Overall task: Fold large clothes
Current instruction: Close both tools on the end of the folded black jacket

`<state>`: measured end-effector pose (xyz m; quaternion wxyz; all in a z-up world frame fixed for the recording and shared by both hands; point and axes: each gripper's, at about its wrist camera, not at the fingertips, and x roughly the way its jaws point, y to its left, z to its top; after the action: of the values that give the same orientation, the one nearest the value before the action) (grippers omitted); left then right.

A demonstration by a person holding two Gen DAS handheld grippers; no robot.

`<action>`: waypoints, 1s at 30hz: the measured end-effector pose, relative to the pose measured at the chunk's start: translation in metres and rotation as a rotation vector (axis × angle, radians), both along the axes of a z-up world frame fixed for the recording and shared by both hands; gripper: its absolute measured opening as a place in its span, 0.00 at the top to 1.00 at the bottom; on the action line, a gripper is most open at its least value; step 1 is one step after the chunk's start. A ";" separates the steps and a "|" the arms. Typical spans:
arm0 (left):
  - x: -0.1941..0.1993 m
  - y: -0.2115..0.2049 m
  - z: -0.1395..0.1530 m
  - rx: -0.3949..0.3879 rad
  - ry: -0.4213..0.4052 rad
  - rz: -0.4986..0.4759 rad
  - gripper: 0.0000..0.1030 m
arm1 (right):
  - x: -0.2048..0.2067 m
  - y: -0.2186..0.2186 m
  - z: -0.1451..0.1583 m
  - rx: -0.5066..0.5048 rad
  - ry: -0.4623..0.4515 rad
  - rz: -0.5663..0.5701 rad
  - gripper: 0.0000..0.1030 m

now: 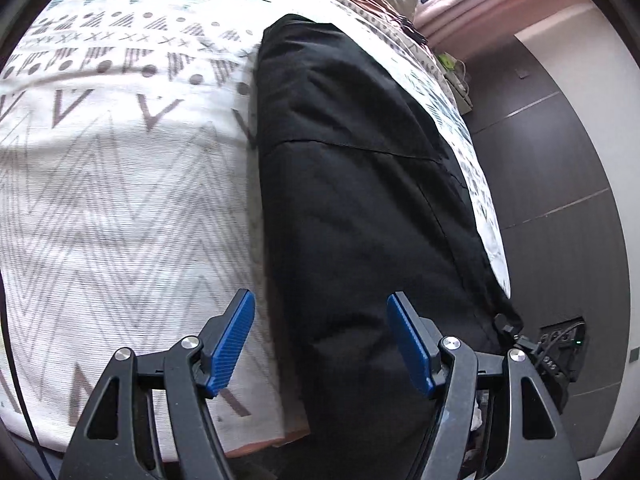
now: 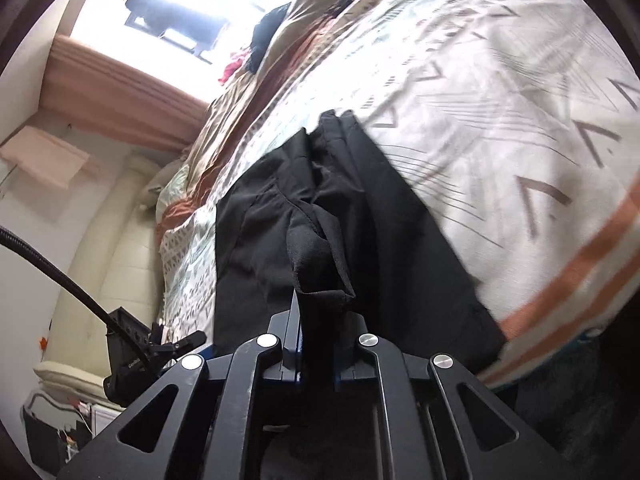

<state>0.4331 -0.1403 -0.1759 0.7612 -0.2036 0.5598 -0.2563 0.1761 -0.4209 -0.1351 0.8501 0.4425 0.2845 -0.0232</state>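
1. Readable text: only a partial white print on the small black device [image 2: 128, 360] at lower left of the right wrist view, starts "Cen", rest too blurred. No brand or label legible on the garment or bedding
2. Surface: bed with a white patterned duvet [image 1: 120, 184], grey chevrons, dots, teal marks; orange stripes along its edge at right of the right wrist view
3. Room: dark wood floor [image 1: 560, 168] right side of the left wrist view; pink curtain [image 2: 116, 92] under a bright window, upper left of the right wrist view; cream padded headboard [image 2: 108, 248] at left; pile of dark and red clothes [image 2: 256, 48] top centre, far end of the bed
4. Count: one black garment [image 1: 352, 168], two grippers, one braided cable [image 2: 52, 272] running to the black device
5. Garment: lies lengthwise on the duvet, centre of the left wrist view, running from the near bed edge at the bottom toward top centre; folded layers show in the right wrist view
6. Left gripper [image 1: 320, 344]: blue fingers [image 1: 234, 344] spread wide, nothing pinched; left pad over the duvet, right pad over the garment; contact with the fabric cannot be told
7. Right gripper [image 2: 320, 320]: jaws pressed together on a raised fold of the black garment, bottom centre; the fold stands up out of the jaws
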 end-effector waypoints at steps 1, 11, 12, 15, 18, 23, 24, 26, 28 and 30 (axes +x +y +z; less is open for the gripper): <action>0.000 -0.003 -0.001 -0.002 -0.001 -0.007 0.33 | -0.005 -0.002 -0.005 0.014 0.004 -0.006 0.94; -0.017 -0.023 0.002 -0.030 0.014 -0.057 0.51 | -0.045 -0.006 -0.007 0.050 0.004 -0.060 0.95; -0.018 -0.024 0.004 -0.030 0.010 -0.062 0.54 | -0.048 -0.005 -0.003 0.044 -0.001 -0.064 0.96; -0.021 -0.028 0.008 -0.030 0.005 -0.078 0.54 | -0.059 -0.006 0.005 0.032 -0.012 -0.073 0.96; -0.020 -0.037 -0.001 0.010 0.010 -0.085 0.54 | -0.064 -0.011 -0.004 0.032 0.010 -0.068 0.96; -0.020 -0.039 -0.024 -0.002 0.055 -0.074 0.54 | -0.069 -0.017 -0.038 0.098 0.072 -0.089 0.95; -0.019 -0.039 -0.024 -0.003 0.054 -0.075 0.54 | -0.070 -0.017 -0.036 0.099 0.067 -0.086 0.95; -0.017 -0.036 -0.021 -0.007 0.057 -0.078 0.54 | -0.071 -0.016 -0.027 0.077 0.066 -0.069 0.91; -0.015 -0.033 -0.019 -0.013 0.062 -0.076 0.54 | -0.072 -0.017 -0.014 0.048 0.075 -0.036 0.88; -0.012 -0.030 -0.017 -0.006 0.055 -0.069 0.52 | -0.073 -0.021 -0.002 0.004 0.090 -0.023 0.78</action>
<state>0.4209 -0.1701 -0.1927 0.7358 -0.1933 0.5862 -0.2785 0.1034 -0.4420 -0.1373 0.8351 0.4461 0.3176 -0.0522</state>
